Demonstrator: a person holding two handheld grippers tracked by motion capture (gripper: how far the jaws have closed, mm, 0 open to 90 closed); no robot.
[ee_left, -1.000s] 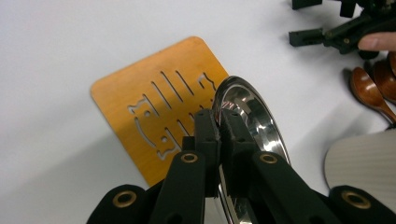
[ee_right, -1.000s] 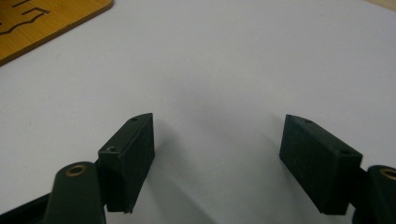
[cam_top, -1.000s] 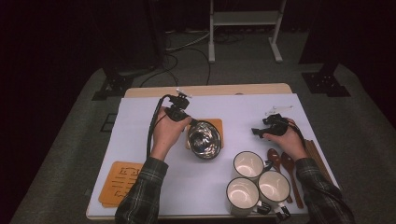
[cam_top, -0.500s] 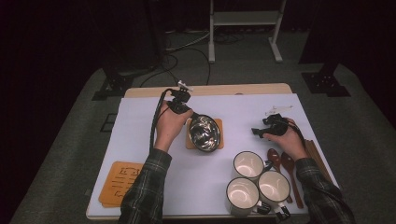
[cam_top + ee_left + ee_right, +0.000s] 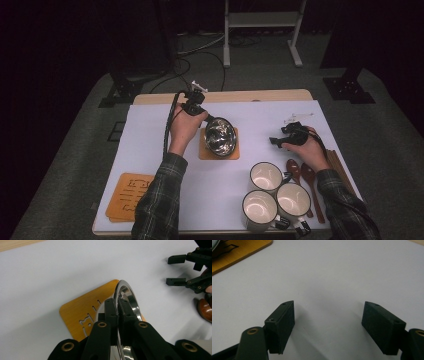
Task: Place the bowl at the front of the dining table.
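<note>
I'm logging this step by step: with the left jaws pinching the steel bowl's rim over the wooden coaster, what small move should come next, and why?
Probably open the left gripper and draw it back. The bowl sits centred on the coaster in the high view, and the jaws are clamped on its rim. Whether its base rests flat I cannot tell, so ease it down first if needed. The right gripper waits open, holding nothing.

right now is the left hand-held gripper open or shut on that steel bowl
Shut: the left hand-held gripper has its jaws clamped on the rim of the steel bowl, which sits over the orange coaster.

Dim, dark-edged high view; both gripper views brighter, soft-shadowed, slightly blurred up close.
</note>
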